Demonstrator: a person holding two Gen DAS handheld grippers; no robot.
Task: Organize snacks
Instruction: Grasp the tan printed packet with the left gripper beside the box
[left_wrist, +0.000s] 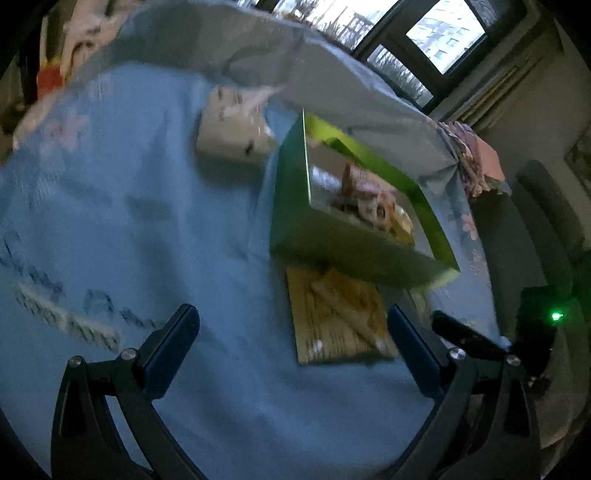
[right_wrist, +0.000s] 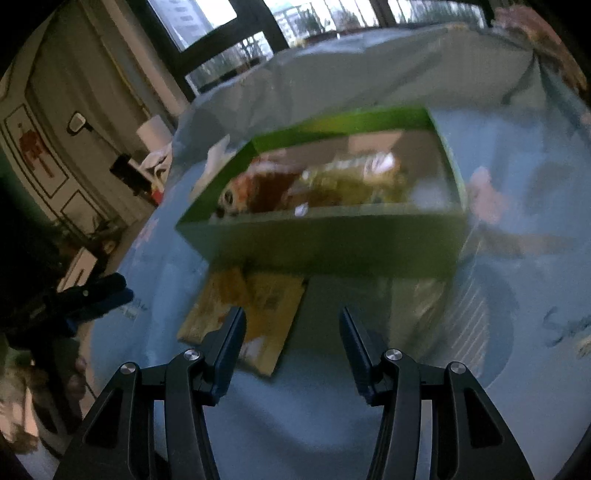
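A green open-topped box (left_wrist: 295, 206) stands on the blue bed cover, with several snack packets (left_wrist: 373, 206) inside it. In front of the box a yellow snack packet (left_wrist: 332, 321) lies flat on the cover. My left gripper (left_wrist: 291, 314) hangs over the cover with its jaws wide open and nothing between them; the packet lies below its right finger. In the right wrist view the box (right_wrist: 332, 240) fills the middle and the yellow packet (right_wrist: 266, 302) lies under my right gripper (right_wrist: 291, 314). That gripper is open, held above the packet and gripping nothing. The image is blurred.
A pale box (left_wrist: 236, 129) sits behind the green box on the blue cover (left_wrist: 129, 221). A folded grey quilt (left_wrist: 314, 62) runs along the far side under the windows. A pale see-through wrapper (right_wrist: 443, 314) lies right of the yellow packet. The other gripper (right_wrist: 99, 295) shows at the left.
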